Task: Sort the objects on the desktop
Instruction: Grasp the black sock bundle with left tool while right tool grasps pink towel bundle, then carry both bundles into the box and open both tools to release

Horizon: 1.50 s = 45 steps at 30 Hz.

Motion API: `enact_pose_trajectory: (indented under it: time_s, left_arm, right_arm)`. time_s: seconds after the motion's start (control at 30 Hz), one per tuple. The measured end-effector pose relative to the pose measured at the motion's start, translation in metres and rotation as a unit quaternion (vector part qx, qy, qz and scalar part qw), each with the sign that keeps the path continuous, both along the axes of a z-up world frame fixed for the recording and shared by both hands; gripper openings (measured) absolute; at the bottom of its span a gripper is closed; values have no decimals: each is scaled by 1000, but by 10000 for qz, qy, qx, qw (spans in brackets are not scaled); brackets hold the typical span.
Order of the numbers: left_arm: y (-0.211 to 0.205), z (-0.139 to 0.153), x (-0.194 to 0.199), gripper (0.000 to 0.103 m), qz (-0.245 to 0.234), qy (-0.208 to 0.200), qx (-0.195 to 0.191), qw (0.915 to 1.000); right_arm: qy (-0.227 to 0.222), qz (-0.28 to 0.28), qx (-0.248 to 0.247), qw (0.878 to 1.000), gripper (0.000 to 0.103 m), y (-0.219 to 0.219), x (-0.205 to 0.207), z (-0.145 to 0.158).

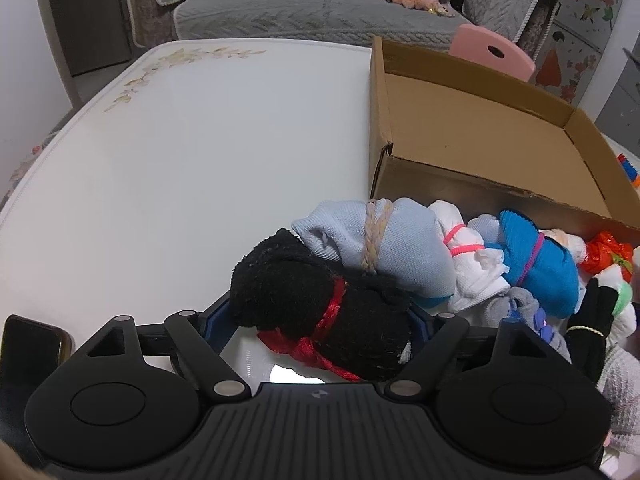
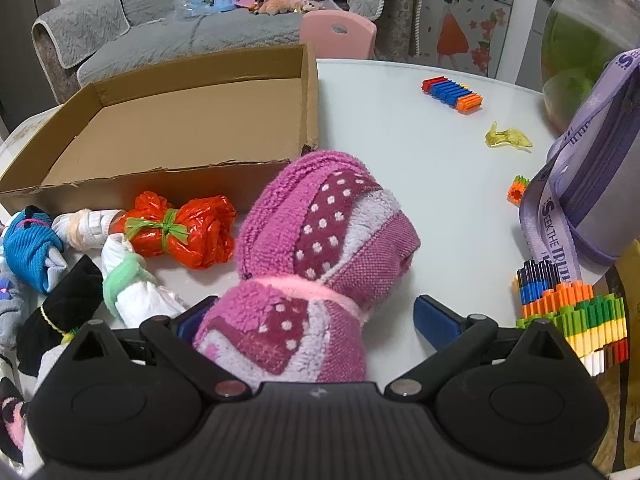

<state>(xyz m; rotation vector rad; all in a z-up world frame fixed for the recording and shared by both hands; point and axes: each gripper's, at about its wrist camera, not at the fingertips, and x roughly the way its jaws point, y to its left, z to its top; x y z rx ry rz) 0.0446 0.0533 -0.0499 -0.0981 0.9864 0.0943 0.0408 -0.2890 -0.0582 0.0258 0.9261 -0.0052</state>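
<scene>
In the left wrist view my left gripper (image 1: 320,316) stands open around a black sock bundle (image 1: 316,312) tied with a red ribbon; its blue fingers flank the bundle. Beyond it lie a pale blue bundle (image 1: 380,240), a white bundle (image 1: 468,256) and a bright blue bundle (image 1: 536,260), in front of an empty cardboard box (image 1: 480,120). In the right wrist view my right gripper (image 2: 316,320) is open around a pink dotted sock bundle (image 2: 320,264); the right finger (image 2: 436,320) stands clear of it. An orange plastic bundle (image 2: 188,232) lies beside the box (image 2: 180,128).
On the white table (image 2: 400,140) lie a strip of coloured bricks (image 2: 452,94), a yellow clip (image 2: 508,138), a small orange brick (image 2: 518,190), a purple pouch (image 2: 592,184) and stacked bricks (image 2: 572,308). A pink chair (image 2: 338,34) and grey sofa (image 1: 300,8) stand behind.
</scene>
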Motion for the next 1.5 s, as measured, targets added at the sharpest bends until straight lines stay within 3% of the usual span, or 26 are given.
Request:
enact_pose_trajectory:
  time_s: [0.17,0.5,0.83,0.97,1.5]
  left_arm:
    - [1,1,0,81,-60,-7,-12,10000]
    - [9,3,-3,76,-9,-89,-362,9993]
    - [11,6,-10,74,135,-105,-348,9992]
    - [9,14,-15,74,74,-233,-162,9996]
    - [-10,86,-35,74,-418,-828,69,9957]
  right_arm:
    - [-47,50,37,10000,75,0,-1,5]
    - [-89,61,37,9999,59,-1,-1,7]
    - [-116,50,153,9998,54,-5,-3,10]
    - [-183,69,224,9996,53,-8,-7,14]
    - [-570,121,450,9973,53,-15,-23,48]
